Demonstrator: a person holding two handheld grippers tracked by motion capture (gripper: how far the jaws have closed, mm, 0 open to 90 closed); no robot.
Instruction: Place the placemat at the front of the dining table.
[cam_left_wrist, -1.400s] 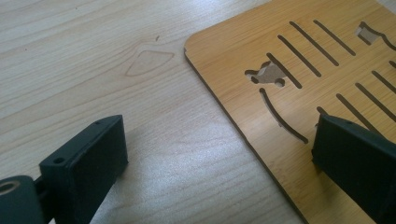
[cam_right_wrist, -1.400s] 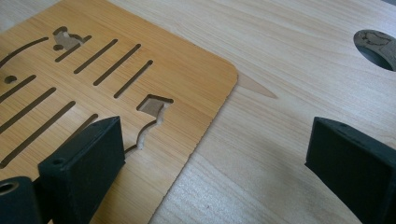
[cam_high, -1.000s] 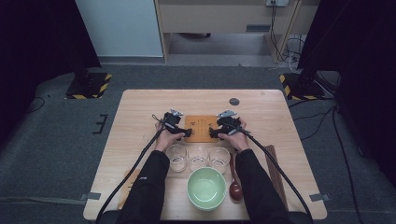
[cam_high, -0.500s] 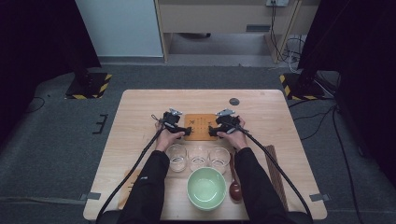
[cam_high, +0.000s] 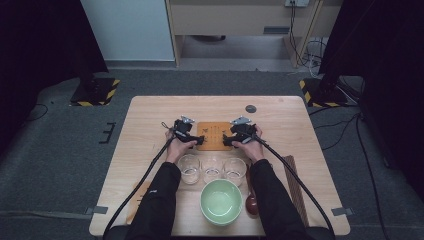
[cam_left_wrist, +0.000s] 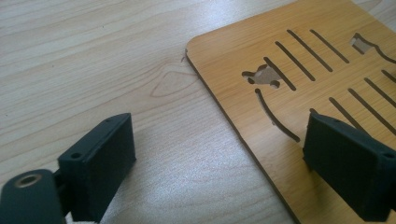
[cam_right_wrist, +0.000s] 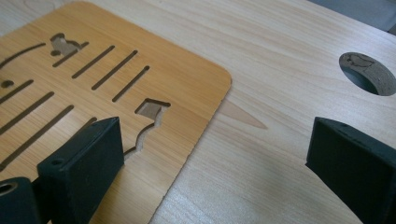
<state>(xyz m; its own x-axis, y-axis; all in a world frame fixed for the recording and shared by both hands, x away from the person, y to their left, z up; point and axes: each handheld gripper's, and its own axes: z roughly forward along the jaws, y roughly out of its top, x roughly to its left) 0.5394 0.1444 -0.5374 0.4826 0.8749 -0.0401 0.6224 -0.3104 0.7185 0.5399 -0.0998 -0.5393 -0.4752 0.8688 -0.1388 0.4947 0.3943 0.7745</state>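
Pale table (cam_high: 150, 125): both grippers, left (cam_high: 199, 142) and right (cam_high: 226, 142), straddle the board's (cam_high: 214, 135) side edges, fingers open, left's just narrowing, seemingly to lift it level.

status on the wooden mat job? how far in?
Early stage. Done: both claws are placed at the wooden mat, left claw at its left edge, right claw at its right. In hand: the left jaws have just been closing a little, yet both pairs straddle the edges open, nothing gripped. Left: clamping and moving the mat; the three glasses and green bowl sit untouched.
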